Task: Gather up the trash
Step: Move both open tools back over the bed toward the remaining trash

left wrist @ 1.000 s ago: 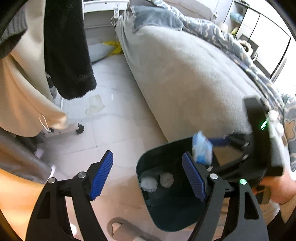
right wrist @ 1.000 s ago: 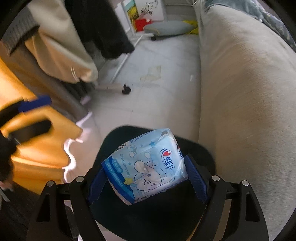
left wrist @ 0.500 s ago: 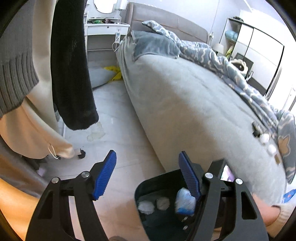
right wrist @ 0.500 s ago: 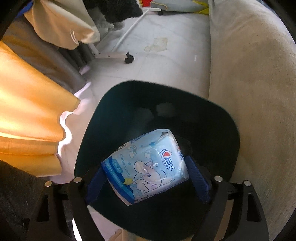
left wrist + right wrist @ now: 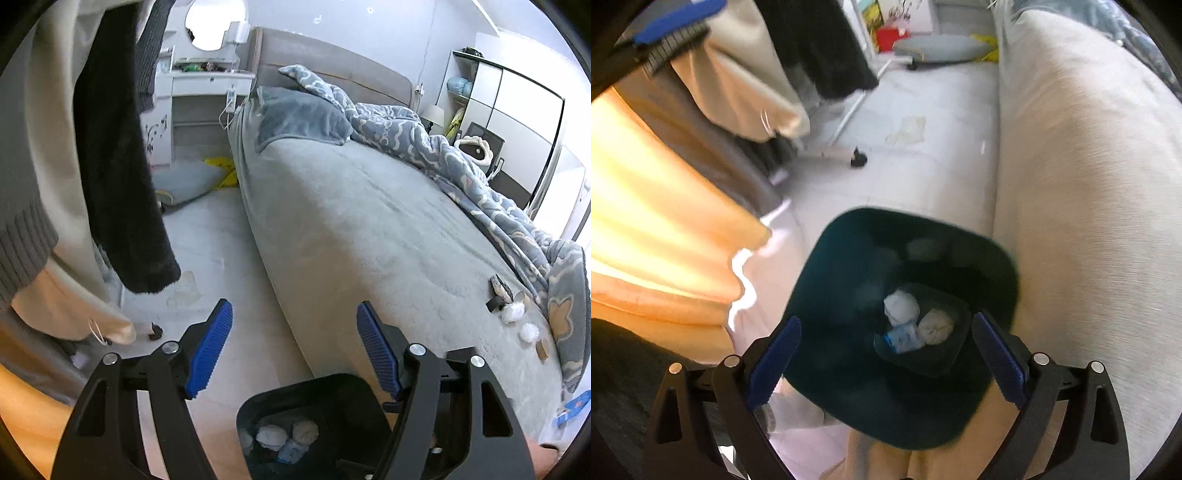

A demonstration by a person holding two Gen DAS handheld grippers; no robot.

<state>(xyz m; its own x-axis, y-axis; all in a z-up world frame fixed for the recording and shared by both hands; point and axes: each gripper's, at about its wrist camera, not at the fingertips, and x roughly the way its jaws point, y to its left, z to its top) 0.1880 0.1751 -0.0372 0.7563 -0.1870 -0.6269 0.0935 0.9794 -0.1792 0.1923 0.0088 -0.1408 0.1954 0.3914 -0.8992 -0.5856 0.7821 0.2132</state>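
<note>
Big grey bed (image 5: 369, 221) filling most of the left wrist view, rumpled blue patterned blanket (image 5: 461, 158) piled along its far side. Pale tiled floor (image 5: 214, 251) beside it, dark and cream clothes (image 5: 122, 166) hanging at left. Dark bin (image 5: 905, 325) standing on the floor right against the bed edge. Right gripper (image 5: 886, 362) hovering over the bin, spread wide, holding nothing. Left gripper (image 5: 295, 347) spread wide too, nothing between the pads. Down in the bin: two white crumpled wads (image 5: 901, 306) touching a small blue tissue pack (image 5: 903, 338). More white wads (image 5: 513, 314) and small scraps sitting on the bed near the blanket.
</note>
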